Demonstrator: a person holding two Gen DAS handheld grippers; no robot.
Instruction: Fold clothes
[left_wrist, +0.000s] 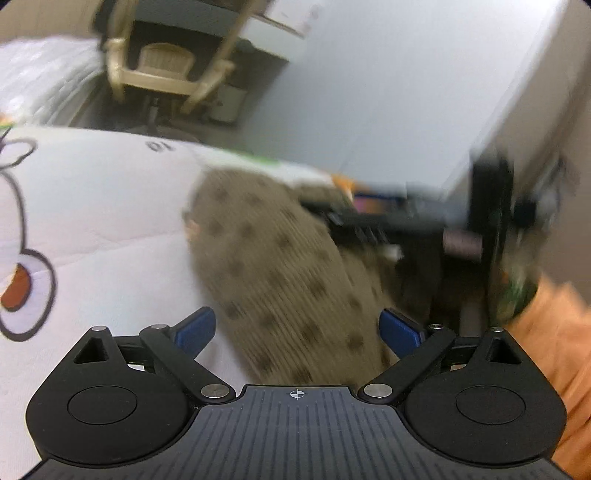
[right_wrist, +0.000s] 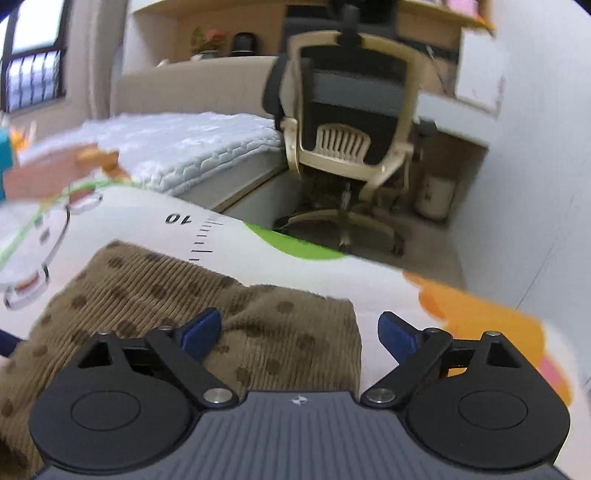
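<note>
A brown ribbed garment with dark dots (left_wrist: 273, 258) lies on a white printed quilt (left_wrist: 103, 206). In the left wrist view my left gripper (left_wrist: 297, 328) hovers over its near end, blue fingers wide apart, nothing between them. In the right wrist view the same garment (right_wrist: 177, 302) spreads out flat below and to the left. My right gripper (right_wrist: 299, 334) is open above the garment's right edge, its left finger over the cloth and its right finger over the quilt (right_wrist: 388, 291). In the left wrist view, the other gripper shows as a blurred black shape (left_wrist: 461, 229) at the right.
A beige office chair (right_wrist: 351, 147) stands on the floor beyond the quilt's edge, next to a white padded mattress (right_wrist: 192, 147). A white wall or cabinet (left_wrist: 388, 92) rises at the right. A small bin (right_wrist: 436, 195) sits under a desk. Orange cloth (left_wrist: 554, 350) fills the left view's right edge.
</note>
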